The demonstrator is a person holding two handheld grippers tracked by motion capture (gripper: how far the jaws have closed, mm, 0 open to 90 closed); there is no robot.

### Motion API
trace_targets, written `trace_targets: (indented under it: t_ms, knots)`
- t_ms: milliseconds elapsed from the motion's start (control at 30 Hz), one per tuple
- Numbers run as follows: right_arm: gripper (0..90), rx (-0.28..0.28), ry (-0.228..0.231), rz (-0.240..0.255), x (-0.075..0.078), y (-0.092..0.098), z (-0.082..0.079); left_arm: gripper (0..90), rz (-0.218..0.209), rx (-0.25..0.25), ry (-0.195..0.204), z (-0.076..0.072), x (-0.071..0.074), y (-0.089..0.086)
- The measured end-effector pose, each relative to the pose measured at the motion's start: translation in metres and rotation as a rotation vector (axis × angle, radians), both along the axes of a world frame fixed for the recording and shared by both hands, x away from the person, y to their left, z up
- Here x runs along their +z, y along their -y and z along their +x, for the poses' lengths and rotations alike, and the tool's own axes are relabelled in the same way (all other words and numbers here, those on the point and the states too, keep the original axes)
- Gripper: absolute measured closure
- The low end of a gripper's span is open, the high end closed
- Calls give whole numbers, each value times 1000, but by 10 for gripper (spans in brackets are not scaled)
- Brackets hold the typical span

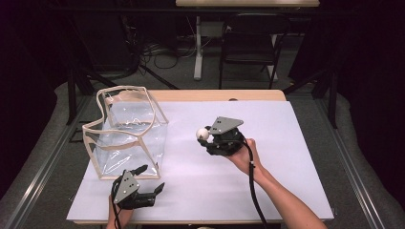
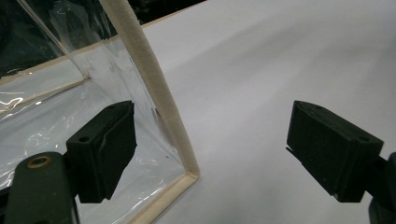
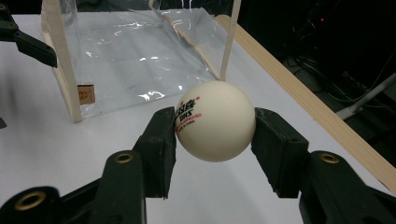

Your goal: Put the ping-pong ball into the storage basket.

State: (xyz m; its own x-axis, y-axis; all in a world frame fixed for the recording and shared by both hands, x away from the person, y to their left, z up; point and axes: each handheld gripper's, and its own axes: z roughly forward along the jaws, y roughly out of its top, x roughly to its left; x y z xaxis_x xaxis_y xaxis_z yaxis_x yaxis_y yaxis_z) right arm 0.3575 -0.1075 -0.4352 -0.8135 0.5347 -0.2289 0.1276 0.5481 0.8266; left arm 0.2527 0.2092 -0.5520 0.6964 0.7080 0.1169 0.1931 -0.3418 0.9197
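White sheet [image 1: 248, 186] covers most of the tabletop, w/ a strip of pale wood edge [image 1: 224, 95] showing at the far side. Room beyond is dark: grey floor, black chair [image 1: 250, 40], a table leg [image 1: 198, 47] and loose cables [image 1: 162, 50]. Clear bag [image 1: 126, 131] w/ cream trim stands on the sheet's left part, top open and sagging. Right gripper [image 3: 215, 130] is held above mid-sheet, right of the bag, pads pinching a white ball [image 3: 215, 120] w/ red print; ball is off the surface. Left gripper [image 2: 212, 149] sits at the near-left edge, jaws spread wide, the bag's near corner between them, not pressed.
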Motion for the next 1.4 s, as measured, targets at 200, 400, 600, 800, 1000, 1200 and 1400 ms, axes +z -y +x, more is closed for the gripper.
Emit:
trace_targets:
  t_ms: [200,400,600,800,1000,1200,1400]
  knots:
    - [506,7,11,2,6,-3,0,161,2,-2,1,0,0,0]
    - [506,16,19,-4,11,-8,2,161,0,1,0,0,0,0]
    - [506,17,26,-6,15,-11,4,161,-3,2,1,0,0,-1]
    - [506,18,34,3,21,-12,6,161,-2,3,1,0,0,0]
    - [506,22,42,0,25,-15,7,161,-4,0,1,0,0,0]
    - [506,25,52,3,31,-18,8,161,-4,1,1,0,0,-1]
    - [506,29,62,5,35,-20,10,161,-3,2,1,0,0,-1]
